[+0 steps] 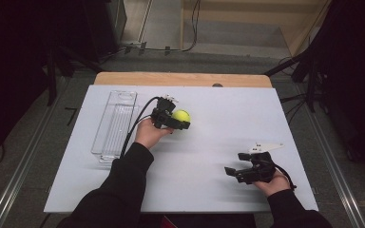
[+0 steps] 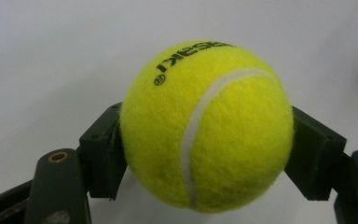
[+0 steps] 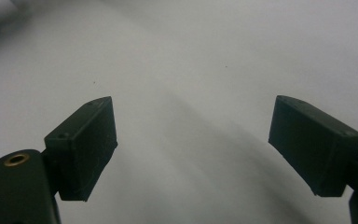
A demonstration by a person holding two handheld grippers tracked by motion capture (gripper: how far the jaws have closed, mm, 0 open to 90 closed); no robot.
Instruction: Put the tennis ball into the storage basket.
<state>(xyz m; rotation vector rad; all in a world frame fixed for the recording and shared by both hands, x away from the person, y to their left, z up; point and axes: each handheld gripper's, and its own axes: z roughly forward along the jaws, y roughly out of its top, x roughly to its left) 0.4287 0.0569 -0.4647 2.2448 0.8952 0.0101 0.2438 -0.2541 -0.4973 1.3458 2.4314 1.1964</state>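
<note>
The left gripper (image 1: 180, 122) was clamped on a yellow tennis ball (image 1: 181, 115), one black pad pressed against each side of it; in the left gripper view the ball (image 2: 206, 126) sat squarely between the pads, its white seam curving from the upper right down to the bottom, its black lettering upside down across the top; being round, it had no long axis, and only the seam and print gave it a facing. The ball was over the middle of the white table (image 1: 218, 109), just to the right of a clear plastic tray (image 1: 115, 124) whose long side ran away from the person; whether it touched the surface could not be told. The right gripper (image 1: 235, 164) rested near the front right, well apart from the ball, its jaws spread wide with nothing between them; its pads (image 3: 86, 144) framed bare tabletop.
</note>
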